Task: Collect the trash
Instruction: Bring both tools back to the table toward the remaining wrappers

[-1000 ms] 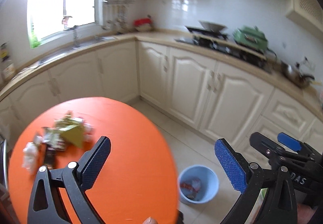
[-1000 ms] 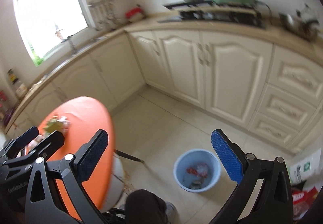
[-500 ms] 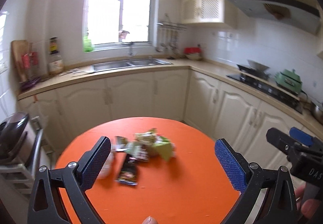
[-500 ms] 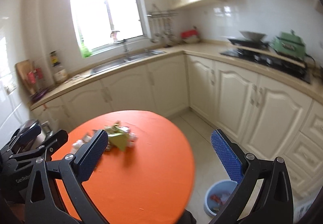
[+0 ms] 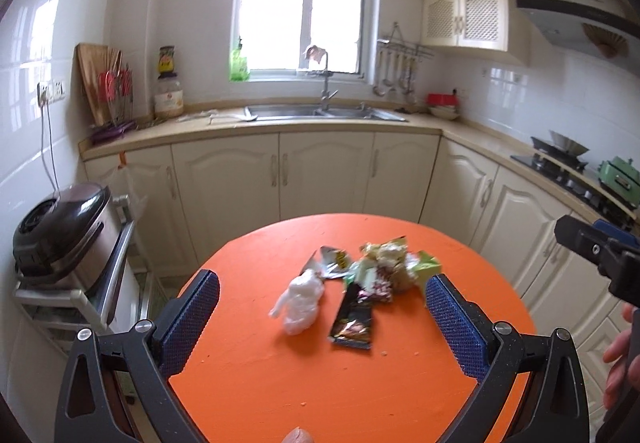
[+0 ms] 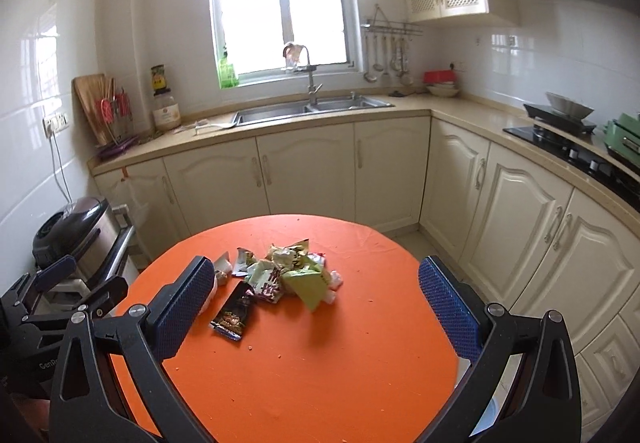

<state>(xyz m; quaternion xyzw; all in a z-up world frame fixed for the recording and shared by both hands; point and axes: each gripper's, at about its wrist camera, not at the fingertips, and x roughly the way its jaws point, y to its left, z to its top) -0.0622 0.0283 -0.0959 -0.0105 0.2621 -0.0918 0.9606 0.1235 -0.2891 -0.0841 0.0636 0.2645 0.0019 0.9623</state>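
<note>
A pile of trash lies on the round orange table (image 5: pixel 280 383), also in the right wrist view (image 6: pixel 320 371). It holds a white crumpled plastic bag (image 5: pixel 300 301), a black snack wrapper (image 5: pixel 354 319) (image 6: pixel 234 313), a silver wrapper (image 5: pixel 330 261), and crumpled green and beige wrappers (image 5: pixel 390 265) (image 6: pixel 296 271). My left gripper (image 5: pixel 322 317) is open and empty, above the table's near side, facing the pile. My right gripper (image 6: pixel 314 305) is open and empty, also facing the pile. The right gripper's body shows at the left wrist view's right edge (image 5: pixel 600 255).
A rice cooker (image 5: pixel 60 231) stands on a metal rack left of the table. Cream cabinets and a counter with a sink (image 5: pixel 320 113) run behind; a stove (image 6: pixel 568 147) is at the right. Crumbs dot the tablecloth.
Both grippers swung left from the floor and the blue bin to face the table; the trash pile is now centred ahead. Both stayed open.
</note>
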